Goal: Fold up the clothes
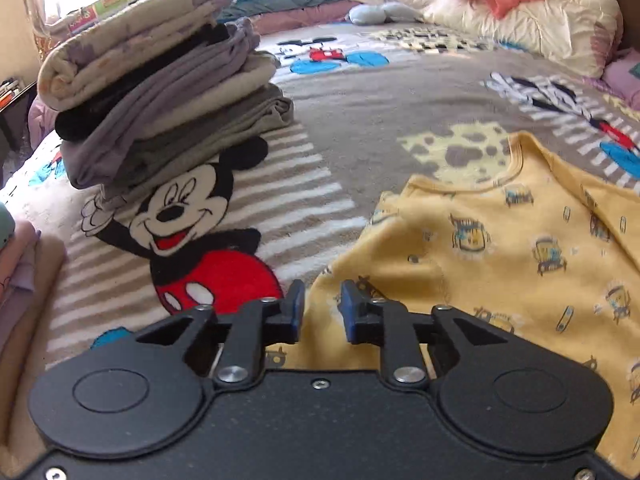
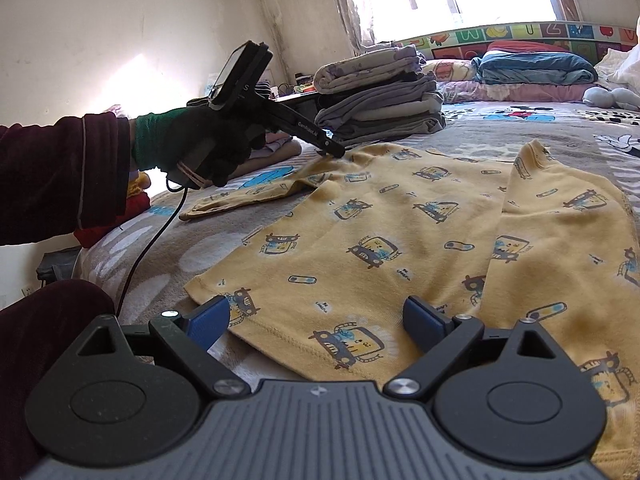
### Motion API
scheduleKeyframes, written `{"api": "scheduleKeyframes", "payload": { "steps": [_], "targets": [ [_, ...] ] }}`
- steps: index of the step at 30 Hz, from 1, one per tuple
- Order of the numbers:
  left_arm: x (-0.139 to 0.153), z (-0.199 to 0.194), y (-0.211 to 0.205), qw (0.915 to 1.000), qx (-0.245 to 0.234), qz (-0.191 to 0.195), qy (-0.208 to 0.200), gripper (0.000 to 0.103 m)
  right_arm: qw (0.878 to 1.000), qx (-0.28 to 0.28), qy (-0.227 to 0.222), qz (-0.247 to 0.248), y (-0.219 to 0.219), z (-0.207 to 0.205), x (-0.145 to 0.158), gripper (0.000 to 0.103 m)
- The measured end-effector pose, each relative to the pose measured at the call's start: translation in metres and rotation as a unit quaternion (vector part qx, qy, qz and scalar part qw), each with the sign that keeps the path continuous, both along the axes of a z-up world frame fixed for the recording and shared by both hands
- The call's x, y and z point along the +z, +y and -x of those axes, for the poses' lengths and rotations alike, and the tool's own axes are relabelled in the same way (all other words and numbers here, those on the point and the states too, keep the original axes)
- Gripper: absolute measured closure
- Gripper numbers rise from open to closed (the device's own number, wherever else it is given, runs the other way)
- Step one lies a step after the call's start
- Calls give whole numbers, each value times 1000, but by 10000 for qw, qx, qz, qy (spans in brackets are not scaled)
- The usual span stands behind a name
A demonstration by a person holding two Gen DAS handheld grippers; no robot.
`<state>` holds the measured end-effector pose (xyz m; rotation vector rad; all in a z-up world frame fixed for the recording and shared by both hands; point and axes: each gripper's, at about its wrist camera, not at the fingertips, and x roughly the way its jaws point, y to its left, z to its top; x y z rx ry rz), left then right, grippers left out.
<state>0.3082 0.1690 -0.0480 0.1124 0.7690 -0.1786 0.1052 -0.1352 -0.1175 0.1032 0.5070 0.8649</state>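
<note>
I am seeing the yellow printed shirt (image 2: 400, 248) lying spread on the bed's cartoon blanket (image 1: 360, 128). My left tool (image 1: 322, 304) is hovering at the shirt's left edge, its blue pads parted by a narrow gap, nothing between them. My right tool (image 2: 316, 320) is standing wide apart over the hem, holding nothing. A tall stack of folded clothes (image 1: 160, 96) is sitting at 10 o'clock in the left wrist view, clear of the shirt. A second, lower pile (image 1: 20, 264) is lying at 9 o'clock. Quilts (image 1: 520, 8) are heaped at 1 o'clock. A gloved hand (image 2: 200, 144) is gripping the left tool's handle.
</note>
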Motion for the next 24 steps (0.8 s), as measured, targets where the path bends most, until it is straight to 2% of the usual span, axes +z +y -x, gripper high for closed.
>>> {"api": "scheduleKeyframes", "payload": {
  "steps": [4,6,11,13,15,17,18,19,20,22,24],
  "targets": [
    [18,-17,9,9954,271,915,-76,81,10000,5,0,-6,-1,0,0,10],
    [23,-31,3,9941,304,1042,39,81,10000,12,7,-21,-2,-1,0,10],
    [11,-70,-30,9949,23,891,471,81,10000,29,41,-56,-2,-3,0,10],
    [4,-85,-43,9941,-118,832,685,77,10000,38,52,-74,-2,-3,0,9],
    [-5,-93,-51,9931,-315,668,911,72,9999,47,63,-97,-2,-3,0,9],
    [-12,-96,-61,9926,-554,377,1008,73,9999,60,77,-121,-3,-3,0,9],
    [-13,-95,-67,9924,-731,232,960,88,9999,65,84,-132,-3,-3,0,9],
    [-14,-94,-73,9917,-908,87,911,99,9998,70,92,-147,-4,-3,-1,9],
    [-13,-91,-79,9912,-1060,-55,792,100,9998,74,96,-159,-4,-3,0,9],
    [-4,-84,-83,9918,-1227,-40,341,100,9997,84,109,-187,-5,-3,-1,9],
    [-8,-84,-83,9913,-1297,-154,178,100,9997,92,121,-203,-4,-4,-1,8]
  ]
}}
